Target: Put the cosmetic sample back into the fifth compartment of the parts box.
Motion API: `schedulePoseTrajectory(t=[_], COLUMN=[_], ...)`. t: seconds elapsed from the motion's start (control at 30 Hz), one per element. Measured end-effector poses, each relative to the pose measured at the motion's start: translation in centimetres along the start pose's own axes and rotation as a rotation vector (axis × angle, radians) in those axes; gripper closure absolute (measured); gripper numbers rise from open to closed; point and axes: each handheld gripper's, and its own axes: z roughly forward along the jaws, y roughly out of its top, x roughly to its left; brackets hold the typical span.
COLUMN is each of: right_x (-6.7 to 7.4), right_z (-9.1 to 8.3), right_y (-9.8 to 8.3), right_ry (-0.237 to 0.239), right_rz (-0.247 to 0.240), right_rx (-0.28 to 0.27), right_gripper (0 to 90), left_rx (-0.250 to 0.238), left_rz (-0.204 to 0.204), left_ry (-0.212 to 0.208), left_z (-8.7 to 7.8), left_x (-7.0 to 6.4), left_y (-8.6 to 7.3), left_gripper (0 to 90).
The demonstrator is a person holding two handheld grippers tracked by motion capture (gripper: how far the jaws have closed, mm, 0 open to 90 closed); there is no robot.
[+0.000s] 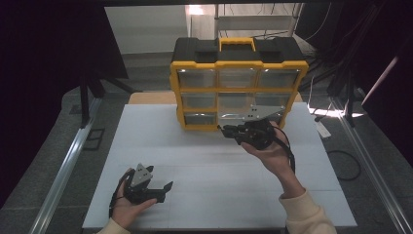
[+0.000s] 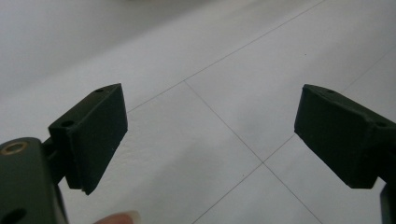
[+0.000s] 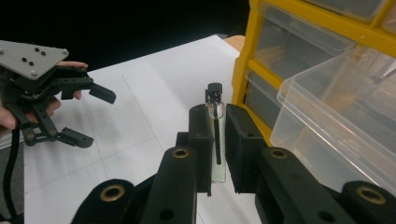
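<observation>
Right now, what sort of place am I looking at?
Probably a lab recording bench: a white tabletop, a yellow-and-black plastic drawer organiser, and a hand-held black right claw gripping a small clear glass vial, with dark curtains around.

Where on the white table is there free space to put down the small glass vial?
Bare patches: the wide middle of the white table between the left gripper and the right gripper, and the left strip beside the yellow organizer. It is crowded near the pulled-out drawer, where the vial is held.
</observation>
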Motion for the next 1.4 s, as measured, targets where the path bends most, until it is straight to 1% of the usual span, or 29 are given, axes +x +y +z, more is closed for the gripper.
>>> schedulePoseTrajectory(t=[0.17, 0.27, 0.37, 0.47, 0.57, 0.63, 0.7, 0.73, 0.87, 1.03, 1.17, 1.3, 1.4], right_x=[-0.3, -0.4, -0.9, -1.2, -1.6, -1.8, -2.1, -2.1, -2.7, -3.2, -3.4, -4.1, -4.9], right_z=[-0.5, -0.6, -1.0, -1.2, -1.5, -1.6, -1.8, -1.8, -2.1, -2.2, -2.5, -2.3, -1.9], right_y=[0.0, 0.0, 0.0, -0.1, -0.2, -0.2, -0.3, -0.3, -0.4, -0.4, -0.1, 0.3, 0.8], right_ry=[-0.028, -0.033, -0.060, -0.073, -0.106, -0.119, -0.146, -0.146, -0.176, -0.182, -0.189, -0.207, -0.223], right_rz=[0.007, 0.010, 0.020, 0.040, 0.050, 0.058, 0.067, 0.067, 0.078, 0.103, 0.104, 0.111, 0.116], right_rx=[-0.011, -0.015, -0.023, -0.029, -0.033, -0.038, -0.041, -0.041, -0.044, -0.058, -0.061, -0.050, -0.032], right_gripper=[80.9, 80.9, 80.9, 80.9, 80.9, 81.0, 80.9, 80.9, 80.9, 80.9, 80.9, 80.9, 80.9], left_rx=[0.000, 0.000, -0.001, -0.001, -0.001, -0.001, -0.001, -0.001, 0.003, -0.002, 0.002, 0.001, 0.002], left_rz=[-0.001, 0.000, 0.000, 0.000, 0.001, 0.001, 0.000, 0.000, 0.005, 0.002, 0.002, 0.004, 0.002], left_ry=[0.000, 0.000, 0.000, 0.001, -0.001, 0.000, 0.000, 0.000, 0.000, 0.004, 0.005, 0.003, 0.003], left_z=[0.0, 0.0, 0.0, 0.0, 0.0, 0.0, 0.0, 0.0, 0.0, -0.1, 0.0, 0.0, 0.0], left_x=[0.0, 0.0, 0.0, 0.0, 0.0, 0.0, 0.0, 0.0, 0.0, 0.0, 0.0, 0.0, 0.1], left_y=[0.0, 0.0, 0.0, 0.0, 0.0, 0.0, 0.0, 0.0, 0.0, 0.1, 0.1, 0.1, 0.1], left_gripper=[10.2, 10.2, 10.2, 10.1, 10.1, 10.1, 10.1, 10.1, 10.1, 10.1, 10.1, 10.1, 10.1])
